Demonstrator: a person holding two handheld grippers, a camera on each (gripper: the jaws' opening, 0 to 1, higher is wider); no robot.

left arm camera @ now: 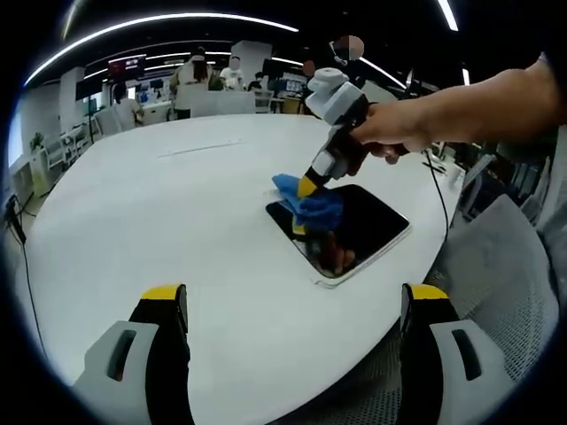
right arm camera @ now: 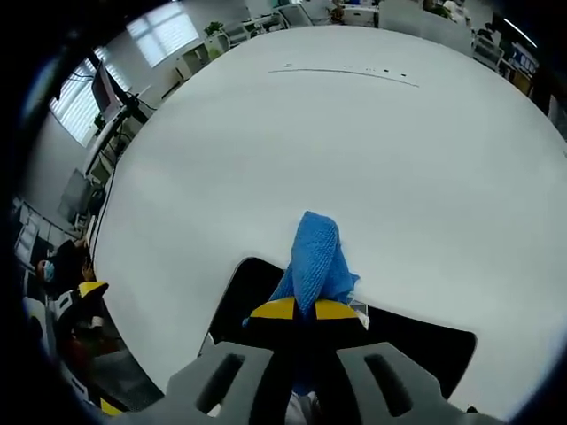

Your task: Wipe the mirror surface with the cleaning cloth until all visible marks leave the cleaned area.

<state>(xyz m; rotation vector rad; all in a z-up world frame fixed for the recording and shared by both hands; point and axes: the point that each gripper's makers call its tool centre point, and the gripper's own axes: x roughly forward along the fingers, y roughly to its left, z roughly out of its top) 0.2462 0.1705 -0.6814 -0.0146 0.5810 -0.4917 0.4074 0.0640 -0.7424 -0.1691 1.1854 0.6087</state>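
Mirror lies flat on white table, close to the near edge, one corner almost at the rim. Dark glass; it reflects the gripper and hand above it. Marks on the surface too small to make out.

Cloth, blue, bunched, pressed onto the mirror's far end and spilling a little past it onto the table.

Risks, as judged:
- Mirror sits loose and near the edge; a hard stroke toward that side could slide it off, since nothing pins it.
- Cloth is held by a small pinch only; drag on the glass could pull it free.
- Bunched cloth covers a narrow strip, so patches may be missed.

Right gripper: jaws together, clamped on the cloth's near end, yellow tips meeting over it. Seen from the left gripper view, it angles down steeply onto the mirror.

Left gripper: jaws wide apart, holding nothing, hovering above the table short of the mirror.
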